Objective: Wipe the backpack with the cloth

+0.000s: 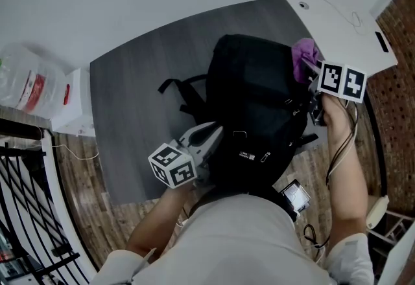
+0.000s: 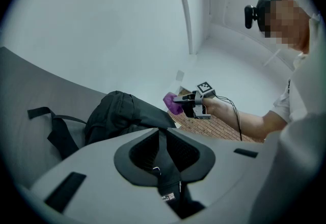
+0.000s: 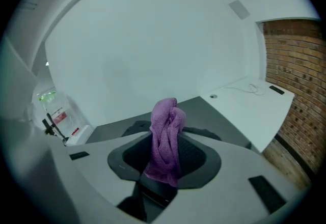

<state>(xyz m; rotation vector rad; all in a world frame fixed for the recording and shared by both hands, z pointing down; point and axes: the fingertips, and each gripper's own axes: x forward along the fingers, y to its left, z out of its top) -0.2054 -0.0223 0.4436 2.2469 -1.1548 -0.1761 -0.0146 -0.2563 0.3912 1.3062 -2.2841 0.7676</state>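
Observation:
A black backpack [image 1: 256,102] lies on the dark grey table [image 1: 130,83]. My left gripper [image 1: 217,138] is at the pack's near left edge, shut on a black strap or fold of the backpack [image 2: 164,179] that runs between its jaws. The pack's bulk [image 2: 122,113] rises beyond it. My right gripper [image 1: 310,79] is held in the air over the pack's far right corner, shut on a bunched purple cloth [image 1: 305,57]. The cloth [image 3: 165,141] stands up out of the jaws of the right gripper [image 3: 165,162]. The left gripper view also shows that cloth [image 2: 171,102] clear of the pack.
A white table [image 1: 343,24] adjoins the grey one at the far right, with a brick wall [image 1: 395,83] beside it. A plastic bag [image 1: 29,79] and a white box [image 1: 74,105] sit at the left. A black railing [image 1: 26,212] stands at lower left.

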